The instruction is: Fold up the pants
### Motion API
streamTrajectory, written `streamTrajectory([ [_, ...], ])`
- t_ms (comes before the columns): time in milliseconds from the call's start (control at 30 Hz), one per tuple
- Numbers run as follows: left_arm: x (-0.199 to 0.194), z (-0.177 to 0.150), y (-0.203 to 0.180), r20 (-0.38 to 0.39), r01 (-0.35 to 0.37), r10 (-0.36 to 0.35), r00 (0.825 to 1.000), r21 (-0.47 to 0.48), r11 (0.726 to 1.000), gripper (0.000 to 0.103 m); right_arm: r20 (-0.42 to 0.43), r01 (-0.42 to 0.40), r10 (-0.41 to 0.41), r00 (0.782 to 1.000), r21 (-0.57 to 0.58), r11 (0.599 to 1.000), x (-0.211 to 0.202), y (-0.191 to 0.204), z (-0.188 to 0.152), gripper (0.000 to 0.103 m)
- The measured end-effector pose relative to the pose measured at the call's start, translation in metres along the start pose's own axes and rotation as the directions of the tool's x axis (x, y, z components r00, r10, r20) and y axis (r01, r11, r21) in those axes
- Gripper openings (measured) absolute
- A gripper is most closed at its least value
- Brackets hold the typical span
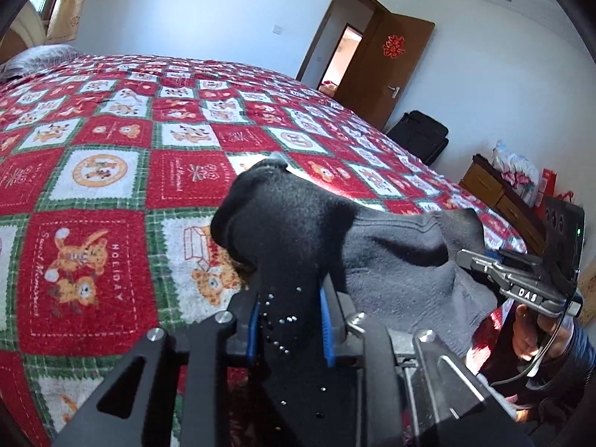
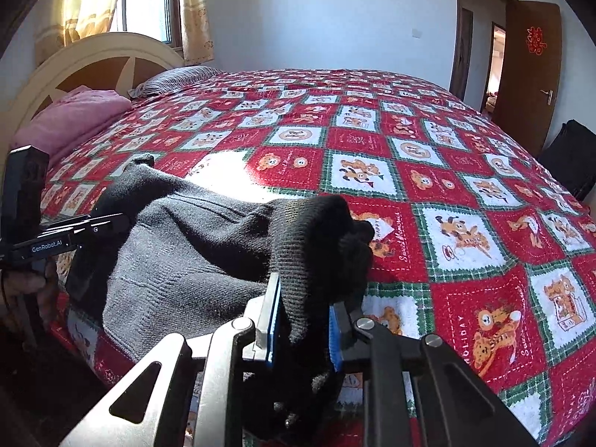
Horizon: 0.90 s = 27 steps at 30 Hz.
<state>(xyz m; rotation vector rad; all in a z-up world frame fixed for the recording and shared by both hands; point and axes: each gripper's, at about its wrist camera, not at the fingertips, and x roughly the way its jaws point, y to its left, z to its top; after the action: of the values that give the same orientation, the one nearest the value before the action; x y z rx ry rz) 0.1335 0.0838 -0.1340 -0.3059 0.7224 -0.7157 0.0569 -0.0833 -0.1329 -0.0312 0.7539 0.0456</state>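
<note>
We are pinching the dark pants (image 1: 395,260) with both tongs, left tongs (image 1: 288,320) and right tongs (image 2: 303,329) each clamping an end, holding them taut over the bed (image 2: 428,156) edge for folding.

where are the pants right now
The dark pants lie at the near edge of the bed's red patchwork bedspread, stretched between the left gripper and right gripper, each clamped on a bunched end.

Red bear-print bedspread (image 2: 447,186), pink blanket (image 2: 74,115) by headboard (image 2: 93,56) — brown door (image 1: 383,67) open.
</note>
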Motion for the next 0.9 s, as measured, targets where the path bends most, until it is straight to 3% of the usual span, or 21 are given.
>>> streamTrajectory([
  [333, -0.042, 0.017, 0.003, 0.051, 0.015, -0.014, 0.999, -0.018, 1.000, 0.016, 0.065, -0.007, 0.012, 0.998, -0.081, 0.997, -0.012, 0.025, 0.041, 0.020],
  [633, -0.090, 0.027, 0.035, 0.104, -0.088, 0.092, 0.990, -0.035, 0.995, 0.015, 0.105, -0.064, 0.085, 0.991, -0.188, 0.980, 0.008, 0.078, 0.089, 0.020],
  [900, -0.133, 0.033, 0.071, 0.168, -0.177, 0.189, 0.967, -0.084, 0.981, 0.014, 0.097, -0.143, 0.173, 0.980, -0.262, 0.954, 0.027, 0.133, 0.113, 0.020],
])
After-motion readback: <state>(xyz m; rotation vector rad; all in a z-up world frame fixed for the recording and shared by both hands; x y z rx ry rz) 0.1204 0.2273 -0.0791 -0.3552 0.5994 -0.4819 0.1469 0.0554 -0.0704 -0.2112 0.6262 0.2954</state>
